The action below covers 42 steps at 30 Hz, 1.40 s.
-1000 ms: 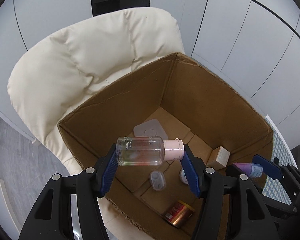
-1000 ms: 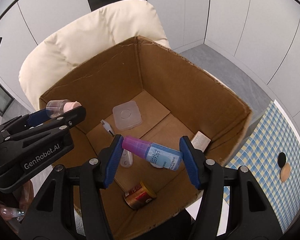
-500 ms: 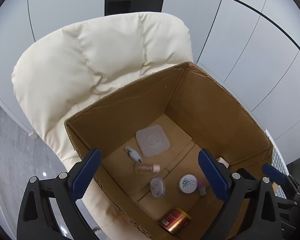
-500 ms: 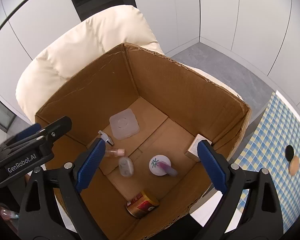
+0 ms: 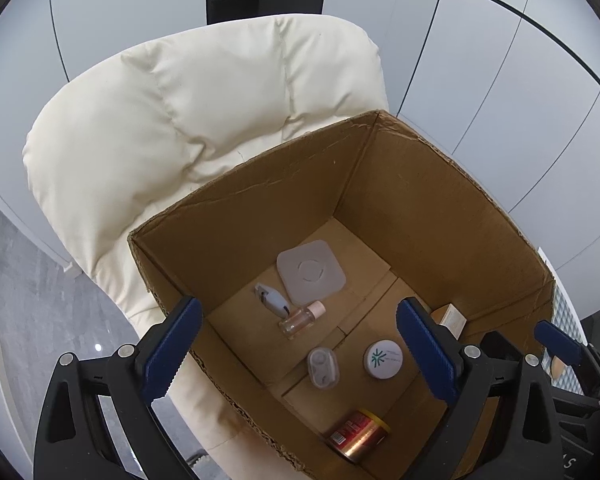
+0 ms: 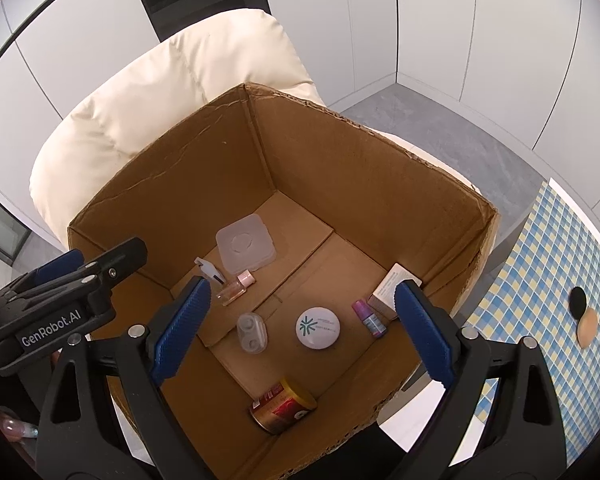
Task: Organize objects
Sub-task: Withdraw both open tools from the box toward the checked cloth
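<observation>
Left gripper (image 5: 296,350) released, jaws wide, empty, above cardboard box (image 5: 440,208). Clear bottle (image 5: 300,319) lies on box floor, 12 o'clock of contact-lens case (image 5: 323,368). Right gripper (image 6: 300,328) released, empty; purple bottle (image 6: 369,317) lies at 3 o'clock of white round tin (image 6: 318,327).

Next: lift both grippers straight up, clear box walls.

Second ago: each gripper clamped its bottle; now both dropped inside.

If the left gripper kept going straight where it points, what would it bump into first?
Probably the floor of the cardboard box. The left gripper hangs open above it, aimed about at the small clear case. Nothing shows in between, though depth is hard to judge.
</observation>
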Each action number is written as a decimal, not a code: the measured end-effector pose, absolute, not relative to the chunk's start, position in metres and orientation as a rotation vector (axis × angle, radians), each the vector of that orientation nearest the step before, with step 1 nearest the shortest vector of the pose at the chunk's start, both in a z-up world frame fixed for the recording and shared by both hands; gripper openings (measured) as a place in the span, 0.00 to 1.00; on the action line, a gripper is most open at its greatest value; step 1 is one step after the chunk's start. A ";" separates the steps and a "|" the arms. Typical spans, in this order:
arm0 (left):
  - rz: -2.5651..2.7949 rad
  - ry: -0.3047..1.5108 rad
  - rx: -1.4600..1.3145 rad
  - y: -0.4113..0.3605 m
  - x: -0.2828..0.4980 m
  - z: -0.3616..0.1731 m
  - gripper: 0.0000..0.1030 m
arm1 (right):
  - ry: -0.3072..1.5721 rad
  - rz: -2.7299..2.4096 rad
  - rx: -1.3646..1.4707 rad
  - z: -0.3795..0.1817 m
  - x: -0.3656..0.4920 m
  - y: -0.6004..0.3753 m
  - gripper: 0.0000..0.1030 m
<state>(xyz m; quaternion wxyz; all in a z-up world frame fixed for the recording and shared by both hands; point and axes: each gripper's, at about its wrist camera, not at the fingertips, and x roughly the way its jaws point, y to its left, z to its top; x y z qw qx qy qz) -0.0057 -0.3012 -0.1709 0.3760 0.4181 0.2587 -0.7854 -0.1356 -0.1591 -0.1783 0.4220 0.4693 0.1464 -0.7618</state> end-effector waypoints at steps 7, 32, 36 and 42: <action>-2.001 0.650 1.071 -0.295 0.001 -0.164 0.95 | 0.371 -1.939 1.196 -0.173 -0.137 -0.148 0.92; -2.053 0.605 1.049 -0.219 0.072 -0.115 0.95 | 0.319 -2.011 1.154 -0.118 -0.073 -0.060 0.92; -2.054 0.602 1.031 -0.208 0.096 -0.104 0.95 | 0.315 -2.011 1.146 -0.108 -0.051 -0.045 0.92; -2.048 0.591 1.032 -0.193 0.125 -0.096 0.95 | 0.320 -2.006 1.117 -0.093 -0.015 -0.026 0.92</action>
